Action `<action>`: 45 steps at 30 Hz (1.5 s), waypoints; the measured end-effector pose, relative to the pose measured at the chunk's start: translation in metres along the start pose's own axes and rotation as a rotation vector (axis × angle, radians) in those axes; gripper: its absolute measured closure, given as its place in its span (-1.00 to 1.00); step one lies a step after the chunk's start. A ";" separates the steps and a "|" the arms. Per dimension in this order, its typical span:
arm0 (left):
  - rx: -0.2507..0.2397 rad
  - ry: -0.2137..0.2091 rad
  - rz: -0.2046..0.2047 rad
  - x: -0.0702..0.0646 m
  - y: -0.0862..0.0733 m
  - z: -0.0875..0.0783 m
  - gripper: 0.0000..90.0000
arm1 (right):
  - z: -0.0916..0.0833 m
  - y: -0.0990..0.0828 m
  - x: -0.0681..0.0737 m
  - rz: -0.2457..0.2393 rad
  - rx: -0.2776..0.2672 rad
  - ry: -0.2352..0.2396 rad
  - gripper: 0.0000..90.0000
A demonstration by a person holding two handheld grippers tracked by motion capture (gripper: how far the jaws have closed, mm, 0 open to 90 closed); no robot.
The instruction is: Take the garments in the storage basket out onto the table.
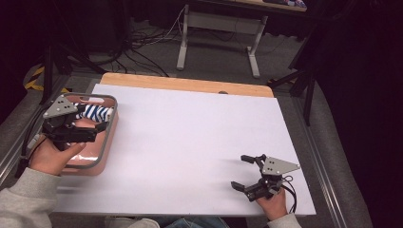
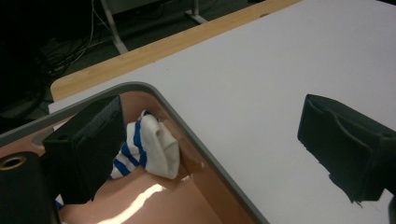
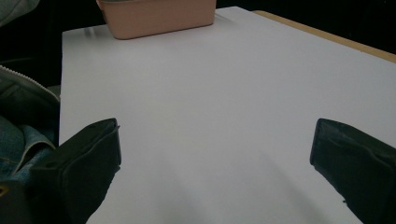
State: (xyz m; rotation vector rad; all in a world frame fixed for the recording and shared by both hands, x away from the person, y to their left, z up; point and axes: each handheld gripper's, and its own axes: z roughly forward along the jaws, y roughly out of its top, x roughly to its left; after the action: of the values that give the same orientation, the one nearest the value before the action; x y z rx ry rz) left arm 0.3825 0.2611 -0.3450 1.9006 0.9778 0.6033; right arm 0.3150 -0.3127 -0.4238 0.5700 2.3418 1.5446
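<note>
A pink bin with a grey rim stands at the table's left edge. A white sock with blue stripes lies in its far end. My left gripper hovers over the bin, open. In the left gripper view one jaw sits inside the bin beside the sock, the other over the table, with the bin's rim between them. My right gripper rests open near the table's front right, nothing between its jaws. The bin lies far ahead of it.
The white tabletop stretches between the two grippers, with a wooden strip along its far edge. Beyond it are a desk's metal legs and floor cables. Dark stands flank the far right corner.
</note>
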 end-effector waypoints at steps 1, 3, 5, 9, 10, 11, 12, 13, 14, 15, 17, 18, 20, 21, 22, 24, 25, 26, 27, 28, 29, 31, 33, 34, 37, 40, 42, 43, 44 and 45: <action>0.000 0.004 -0.003 0.003 0.000 0.000 -0.81 | 0.000 0.000 0.000 0.001 -0.001 0.003 -0.95; 0.004 0.020 -0.015 0.008 0.000 0.000 -0.83 | 0.000 0.000 0.000 0.002 0.000 0.006 -0.95; 0.014 0.035 -0.028 0.014 0.000 0.000 -0.85 | 0.000 0.000 0.000 0.004 0.000 0.009 -0.94; 0.048 0.068 -0.045 0.024 0.000 0.002 -0.87 | 0.000 -0.001 -0.001 0.005 0.001 0.010 -0.94; 0.061 0.071 -0.049 0.026 0.000 0.002 -0.86 | 0.000 -0.001 -0.001 0.006 0.001 0.011 -0.94; 0.066 0.078 -0.056 0.027 -0.001 0.003 -0.86 | 0.000 -0.001 0.000 0.007 0.002 0.012 -0.94; 0.069 0.084 -0.058 0.029 -0.001 0.003 -0.86 | 0.000 -0.001 0.000 0.007 0.001 0.013 -0.94; 0.076 0.085 -0.061 0.030 -0.001 0.004 -0.86 | 0.000 -0.001 0.000 0.009 0.000 0.014 -0.94; 0.082 0.085 -0.064 0.031 -0.002 0.005 -0.86 | 0.000 -0.001 0.000 0.011 0.001 0.017 -0.94; 0.083 0.089 -0.064 0.032 -0.002 0.005 -0.86 | 0.001 -0.001 0.000 0.011 0.002 0.018 -0.94; 0.098 0.073 -0.072 0.037 -0.003 0.008 -0.87 | 0.001 -0.001 0.000 0.012 0.003 0.020 -0.93; 0.104 0.070 -0.072 0.039 -0.004 0.010 -0.89 | 0.001 -0.001 0.000 0.012 0.004 0.020 -0.93; 0.124 0.089 -0.073 0.044 -0.006 0.012 -0.92 | 0.001 -0.001 0.000 0.013 0.005 0.021 -0.93; 0.132 0.095 -0.077 0.046 -0.007 0.013 -0.93 | 0.001 -0.001 0.000 0.013 0.005 0.022 -0.93; 0.139 0.090 -0.079 0.049 -0.009 0.014 -0.93 | 0.001 -0.001 0.000 0.015 0.004 0.023 -0.93; 0.162 0.091 -0.082 0.054 -0.011 0.016 -0.96 | 0.001 -0.001 -0.001 0.015 0.003 0.024 -0.93; 0.162 0.091 -0.082 0.054 -0.011 0.016 -0.95 | 0.001 -0.001 -0.001 0.015 0.003 0.024 -0.93; 0.176 0.092 -0.090 0.056 -0.012 0.017 -0.95 | 0.001 -0.001 -0.001 0.017 0.003 0.024 -0.93; 0.196 0.070 -0.102 0.059 -0.014 0.018 -0.94 | 0.001 -0.002 -0.001 0.019 0.004 0.026 -0.93; 0.202 0.069 -0.101 0.060 -0.015 0.019 -0.90 | 0.001 -0.002 -0.001 0.022 0.003 0.029 -0.93; 0.220 0.081 -0.106 0.061 -0.016 0.020 -0.87 | 0.002 -0.002 -0.001 0.023 0.002 0.031 -0.93; 0.257 0.094 -0.125 0.064 -0.019 0.023 -0.83 | 0.001 -0.002 -0.002 0.028 0.000 0.034 -0.93; 0.289 0.116 -0.141 0.067 -0.021 0.025 -0.77 | 0.001 -0.002 -0.002 0.031 -0.001 0.035 -0.93; 0.306 0.127 -0.156 0.069 -0.022 0.026 -0.75 | 0.002 -0.002 -0.002 0.030 0.000 0.036 -0.93; 0.350 0.138 -0.198 0.075 -0.025 0.030 -0.68 | 0.002 -0.002 -0.002 0.030 0.002 0.037 -0.93; 0.393 0.156 -0.225 0.080 -0.028 0.036 -0.67 | 0.002 -0.002 -0.002 0.033 0.003 0.043 -0.93; 0.423 0.181 -0.230 0.082 -0.029 0.040 -0.67 | 0.003 -0.003 -0.002 0.033 0.004 0.047 -0.93; 0.443 0.199 -0.231 0.083 -0.030 0.042 -0.67 | 0.003 -0.003 -0.002 0.033 0.005 0.050 -0.93; 0.454 0.217 -0.231 0.083 -0.030 0.045 -0.66 | 0.003 -0.003 -0.002 0.034 0.004 0.051 -0.93; 0.465 0.229 -0.229 0.084 -0.030 0.046 -0.66 | 0.003 -0.003 -0.002 0.034 0.004 0.052 -0.93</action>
State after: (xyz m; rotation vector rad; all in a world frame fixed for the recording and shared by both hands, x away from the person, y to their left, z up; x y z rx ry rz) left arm 0.4518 0.3165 -0.3921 2.1032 1.5695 0.4931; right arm 0.3178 -0.3122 -0.4273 0.5803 2.3865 1.5881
